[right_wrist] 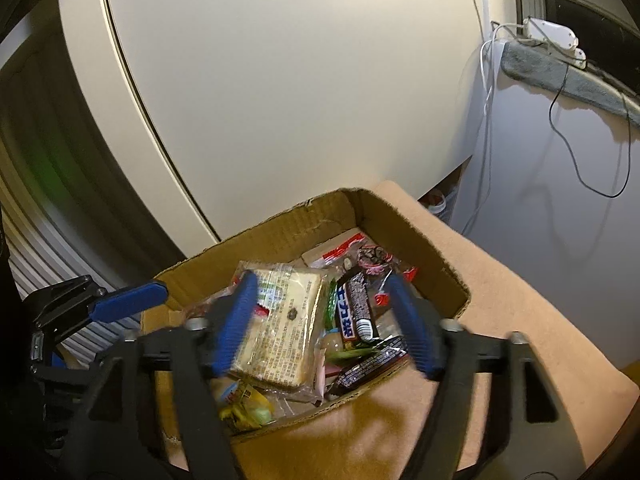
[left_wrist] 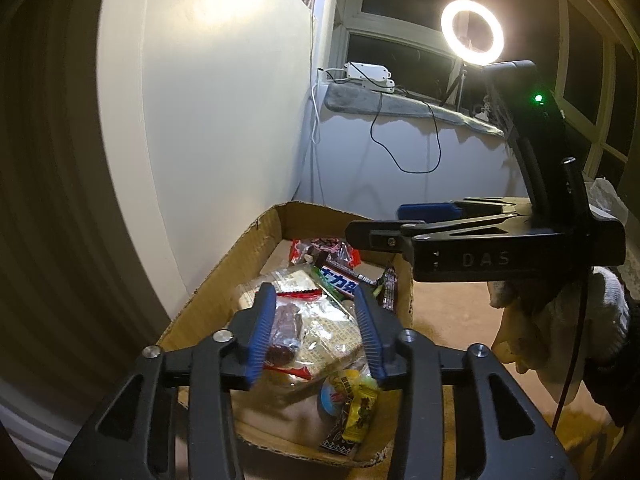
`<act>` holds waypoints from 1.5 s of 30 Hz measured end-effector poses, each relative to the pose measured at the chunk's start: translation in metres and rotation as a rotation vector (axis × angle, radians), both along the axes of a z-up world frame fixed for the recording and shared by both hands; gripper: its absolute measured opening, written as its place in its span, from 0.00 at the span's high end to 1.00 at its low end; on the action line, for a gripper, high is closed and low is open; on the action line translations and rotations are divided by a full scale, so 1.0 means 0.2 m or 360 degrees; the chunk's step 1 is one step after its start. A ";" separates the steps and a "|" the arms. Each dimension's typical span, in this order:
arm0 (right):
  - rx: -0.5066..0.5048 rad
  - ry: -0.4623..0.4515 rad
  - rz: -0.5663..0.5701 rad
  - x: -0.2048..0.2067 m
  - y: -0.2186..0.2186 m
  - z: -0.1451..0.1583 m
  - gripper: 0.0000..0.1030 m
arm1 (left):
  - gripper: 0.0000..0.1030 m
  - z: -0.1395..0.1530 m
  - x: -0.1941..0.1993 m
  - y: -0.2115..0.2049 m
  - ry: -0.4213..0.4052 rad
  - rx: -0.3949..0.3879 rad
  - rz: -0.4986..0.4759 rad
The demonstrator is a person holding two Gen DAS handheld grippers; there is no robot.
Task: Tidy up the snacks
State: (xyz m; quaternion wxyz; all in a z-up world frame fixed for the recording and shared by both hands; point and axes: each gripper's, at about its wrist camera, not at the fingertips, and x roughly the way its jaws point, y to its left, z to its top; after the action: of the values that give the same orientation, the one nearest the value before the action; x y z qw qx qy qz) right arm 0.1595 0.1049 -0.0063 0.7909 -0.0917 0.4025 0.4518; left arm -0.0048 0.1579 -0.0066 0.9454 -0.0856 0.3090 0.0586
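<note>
A shallow cardboard box [left_wrist: 224,280] [right_wrist: 280,224] holds several wrapped snacks. My left gripper [left_wrist: 316,292] is open and hangs above the box, over a clear cracker pack [left_wrist: 328,332] and a dark red bar [left_wrist: 286,332]. A yellow candy pack [left_wrist: 360,412] lies at the box's near end. My right gripper [right_wrist: 320,280] is open and empty above the box, over the cracker pack [right_wrist: 284,328] and a dark chocolate bar [right_wrist: 354,308]. The right gripper also shows in the left wrist view [left_wrist: 380,224], held by a gloved hand [left_wrist: 580,328].
The box sits on a tan cloth-covered surface [right_wrist: 500,300] against a white panel [left_wrist: 224,100]. A ring light [left_wrist: 472,32], a power strip [left_wrist: 368,74] and cables [left_wrist: 400,152] are on the windowsill behind. The left gripper's finger [right_wrist: 124,300] shows at the left of the right wrist view.
</note>
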 end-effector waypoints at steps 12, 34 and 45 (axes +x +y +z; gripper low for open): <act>0.0012 -0.0067 -0.0055 -0.03 -0.06 0.08 0.10 | 0.36 0.03 -0.04 -0.01 -0.0004 0.0030 0.0042; 0.0021 -0.0166 -0.0156 -0.14 -0.25 0.14 0.10 | 0.25 0.06 -0.13 -0.07 0.0008 0.0081 0.0123; 0.0014 -0.0220 -0.0225 -0.17 -0.37 0.15 0.10 | 0.23 0.08 -0.15 -0.10 0.0001 0.0110 0.0148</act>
State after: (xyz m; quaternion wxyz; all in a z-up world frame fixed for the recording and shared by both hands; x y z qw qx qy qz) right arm 0.1254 0.0318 0.0239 0.8471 -0.0906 0.3503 0.3893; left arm -0.0350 0.1384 0.0098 0.9439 -0.0672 0.3028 0.1130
